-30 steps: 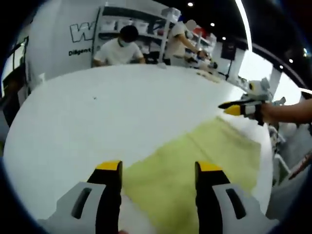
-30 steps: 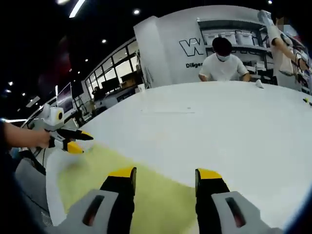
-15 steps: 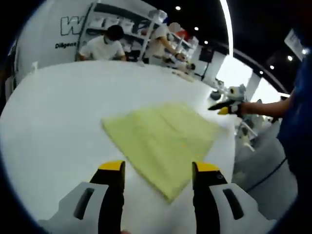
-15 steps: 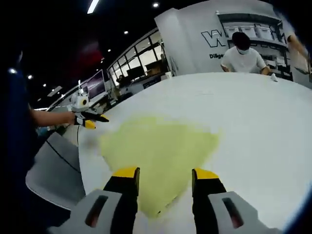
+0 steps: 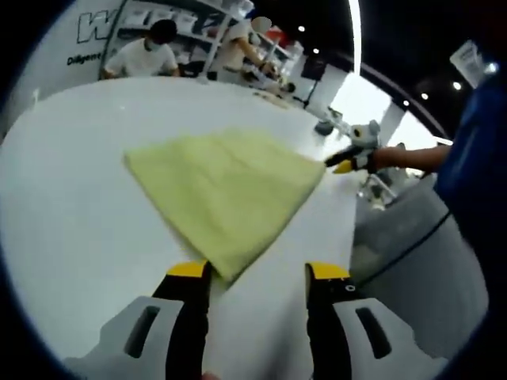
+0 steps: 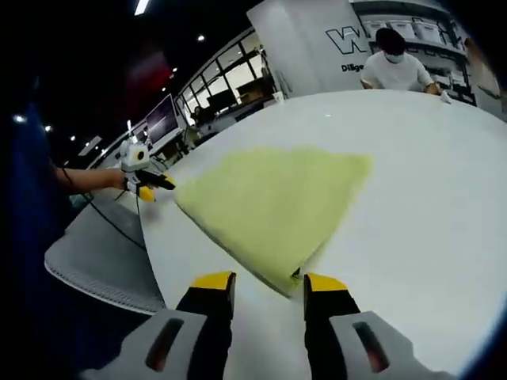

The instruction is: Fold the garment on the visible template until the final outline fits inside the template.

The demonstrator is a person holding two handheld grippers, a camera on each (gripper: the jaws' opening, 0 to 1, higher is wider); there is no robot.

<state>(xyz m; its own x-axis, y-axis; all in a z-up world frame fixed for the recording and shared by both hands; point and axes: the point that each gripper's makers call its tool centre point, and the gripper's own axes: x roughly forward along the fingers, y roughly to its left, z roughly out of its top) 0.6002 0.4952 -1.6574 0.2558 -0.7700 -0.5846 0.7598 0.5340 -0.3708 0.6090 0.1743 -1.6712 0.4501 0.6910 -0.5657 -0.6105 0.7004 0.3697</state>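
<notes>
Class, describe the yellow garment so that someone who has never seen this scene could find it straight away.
Start at the big white table. Near its edge lies the garment, folded flat, in front of the left claw. It is the sole pale yellow thing on that white surface.

Holding the left gripper [image 5: 255, 273] low at the bottom of the left gripper view, yellow-tipped jaws parted with a clear gap between them, nothing clamped. Holding the right gripper [image 6: 264, 279] the same way in the right gripper view, jaws standing apart and gripping nothing. Reaching the right gripper [image 5: 345, 161] in from the right of the left gripper view on an outstretched bare forearm [image 5: 412, 157], blue sleeve [image 5: 475, 150] behind it. Reaching the left gripper [image 6: 147, 188] in from the left of the right gripper view on an extended arm [image 6: 83, 179]; jaw spacing too small to tell there.
</notes>
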